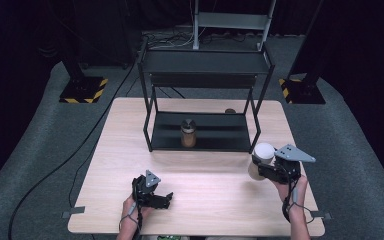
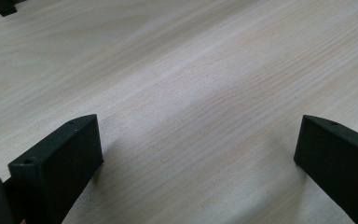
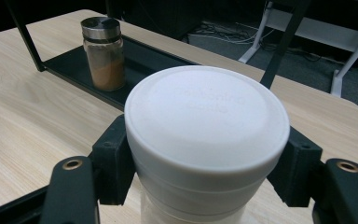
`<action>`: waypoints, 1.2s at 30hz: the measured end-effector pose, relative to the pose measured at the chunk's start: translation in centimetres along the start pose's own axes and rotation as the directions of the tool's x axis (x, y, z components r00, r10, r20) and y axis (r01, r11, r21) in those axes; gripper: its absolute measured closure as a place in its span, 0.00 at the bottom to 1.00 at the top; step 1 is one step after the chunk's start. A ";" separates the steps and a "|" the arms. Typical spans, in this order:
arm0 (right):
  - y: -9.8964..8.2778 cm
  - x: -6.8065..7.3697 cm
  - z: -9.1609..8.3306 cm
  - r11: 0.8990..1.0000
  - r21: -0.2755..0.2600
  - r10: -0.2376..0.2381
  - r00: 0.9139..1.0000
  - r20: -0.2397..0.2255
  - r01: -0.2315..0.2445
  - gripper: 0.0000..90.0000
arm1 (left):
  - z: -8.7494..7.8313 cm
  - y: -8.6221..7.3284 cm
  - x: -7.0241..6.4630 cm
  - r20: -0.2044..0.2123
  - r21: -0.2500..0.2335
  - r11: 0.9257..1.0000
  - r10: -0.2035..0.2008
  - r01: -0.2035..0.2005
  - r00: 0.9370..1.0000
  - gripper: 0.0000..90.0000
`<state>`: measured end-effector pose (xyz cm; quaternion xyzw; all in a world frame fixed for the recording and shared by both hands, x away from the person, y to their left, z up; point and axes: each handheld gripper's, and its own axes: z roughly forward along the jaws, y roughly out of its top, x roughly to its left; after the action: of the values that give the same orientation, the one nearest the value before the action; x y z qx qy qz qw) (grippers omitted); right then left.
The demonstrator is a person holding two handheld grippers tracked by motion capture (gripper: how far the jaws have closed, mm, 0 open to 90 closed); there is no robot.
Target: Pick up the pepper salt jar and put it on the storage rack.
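We hold the white-lidded jar (image 3: 206, 140) tight in our right tongs (image 1: 264, 167) beside the rack (image 1: 200, 141), not yet inside by the spice jar (image 1: 188, 133), while our left tongs (image 1: 166, 199) rest wide on the tabletop (image 1: 130, 145).

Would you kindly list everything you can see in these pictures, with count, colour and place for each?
White-lidded jar: one, white lid over a pale body, clamped between the right gripper's jaws off the rack's front right corner.
Spice jar: one, clear glass with brown powder and a silver cap, upright on the rack's bottom shelf.
Rack: one, black metal with two shelves, at the table's far side.
Table: one, light wood.
Small brown thing: one, on the table behind the rack; too small to identify.
Left gripper: one, black, jaws apart over bare table, near the front edge.
Right gripper: one, black, shut on the white-lidded jar.
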<state>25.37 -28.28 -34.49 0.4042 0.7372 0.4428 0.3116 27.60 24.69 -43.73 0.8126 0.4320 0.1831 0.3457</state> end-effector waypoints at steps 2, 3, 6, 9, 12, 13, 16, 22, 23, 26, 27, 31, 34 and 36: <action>0.2 0.0 0.2 1.000 0.001 -0.002 1.000 -0.003 0.002 0.37 | 0.0 0.0 0.0 0.000 0.000 1.000 0.000 0.000 1.000 0.00; 0.4 0.0 0.3 1.000 0.002 -0.004 1.000 -0.005 0.004 0.37 | 0.0 0.0 0.0 0.000 0.000 1.000 0.000 0.000 1.000 0.00; 0.6 0.0 0.5 1.000 0.004 -0.009 1.000 -0.008 0.009 0.37 | 0.0 0.0 0.0 0.000 0.000 1.000 0.000 0.000 1.000 0.00; 1.0 -0.1 0.8 1.000 0.007 -0.010 1.000 -0.014 0.010 0.37 | 0.0 0.0 0.0 0.000 0.000 1.000 0.000 0.000 1.000 0.00; 1.3 -0.1 1.0 1.000 0.010 -0.015 1.000 -0.017 0.015 0.37 | 0.0 0.0 0.0 0.000 0.000 1.000 0.000 0.000 1.000 0.01; 1.4 -0.1 1.1 1.000 0.012 -0.017 1.000 -0.019 0.017 0.37 | 0.0 0.0 0.0 0.000 0.000 1.000 0.000 0.000 1.000 0.01; 1.6 -0.1 1.4 1.000 0.014 -0.019 1.000 -0.024 0.019 0.37 | 0.0 0.0 0.0 0.000 -0.001 1.000 0.000 0.000 1.000 0.01; 2.2 -0.1 1.9 0.999 0.028 -0.029 0.999 -0.033 0.030 0.37 | 0.0 0.0 0.0 0.000 -0.001 1.000 0.000 0.000 1.000 0.01; 2.3 -0.1 2.0 0.999 0.030 -0.031 0.999 -0.036 0.032 0.37 | 0.0 0.0 0.0 0.000 -0.002 1.000 0.000 0.000 1.000 0.01; 2.6 -0.1 2.3 0.999 0.032 -0.032 0.999 -0.042 0.033 0.37 | 0.0 0.0 0.0 0.000 -0.001 1.000 0.000 0.000 1.000 0.01; 2.7 -0.2 2.4 0.999 0.034 -0.033 0.999 -0.043 0.034 0.37 | 0.0 0.0 0.0 0.000 -0.002 1.000 0.001 -0.001 1.000 0.01; 3.0 -0.2 2.7 0.999 0.036 -0.034 0.998 -0.049 0.036 0.37 | 0.0 0.0 0.0 0.000 -0.002 1.000 0.000 0.000 1.000 0.01; 3.2 -0.2 2.9 0.999 0.037 -0.033 0.998 -0.054 0.035 0.37 | 0.0 0.0 0.0 0.000 -0.001 1.000 0.001 -0.001 1.000 0.01; 3.3 -0.2 3.2 0.998 0.043 -0.036 0.998 -0.056 0.039 0.37 | 0.0 0.0 0.0 0.000 -0.002 1.000 0.000 0.000 1.000 0.01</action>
<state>29.13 -26.28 -32.78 0.3846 0.7625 0.4317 0.2904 27.57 24.69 -43.74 0.8125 0.4316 0.1835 0.3463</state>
